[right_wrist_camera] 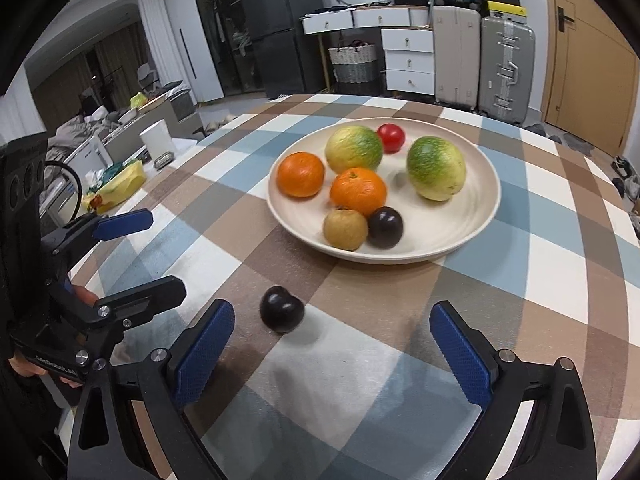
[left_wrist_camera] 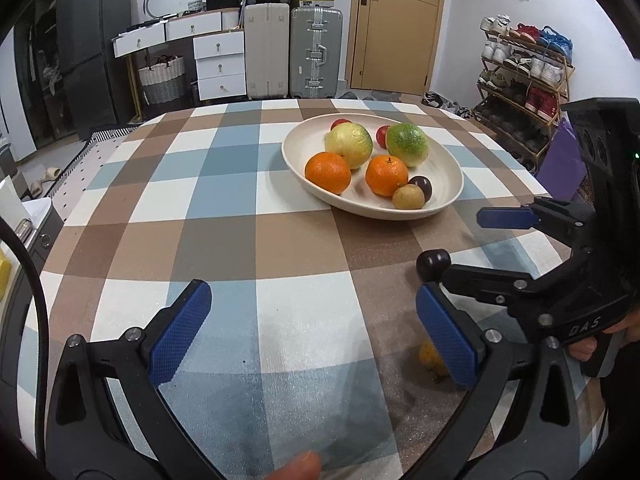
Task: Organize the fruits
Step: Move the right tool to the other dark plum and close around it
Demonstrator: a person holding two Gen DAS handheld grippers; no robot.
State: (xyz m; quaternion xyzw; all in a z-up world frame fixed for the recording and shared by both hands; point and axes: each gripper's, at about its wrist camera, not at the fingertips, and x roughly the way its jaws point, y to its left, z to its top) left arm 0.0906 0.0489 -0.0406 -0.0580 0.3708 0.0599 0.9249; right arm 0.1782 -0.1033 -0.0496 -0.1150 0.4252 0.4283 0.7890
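A cream bowl [left_wrist_camera: 304, 142] [right_wrist_camera: 460, 228] on the checked tablecloth holds two oranges [left_wrist_camera: 328, 172], two green-yellow fruits [left_wrist_camera: 407, 144], red tomatoes, a brown fruit [right_wrist_camera: 345, 229] and a dark plum [right_wrist_camera: 385, 227]. A second dark plum [right_wrist_camera: 281, 309] [left_wrist_camera: 433, 264] lies loose on the cloth. It sits just ahead of my right gripper [right_wrist_camera: 332, 352] [left_wrist_camera: 468, 244], nearer the left finger; the jaws stand open and do not touch it. My left gripper [left_wrist_camera: 316, 332] [right_wrist_camera: 166, 250] is open over bare cloth. A small yellow-orange fruit [left_wrist_camera: 430, 356] shows partly behind its right pad.
Beyond the table's far edge stand two suitcases [left_wrist_camera: 292, 52], white drawers [left_wrist_camera: 220, 64], a woven basket and a wooden door. A shoe rack [left_wrist_camera: 520, 80] is at the right, clutter and a white cylinder [right_wrist_camera: 157, 138] off the left side. A thumb [left_wrist_camera: 298, 468] shows at bottom.
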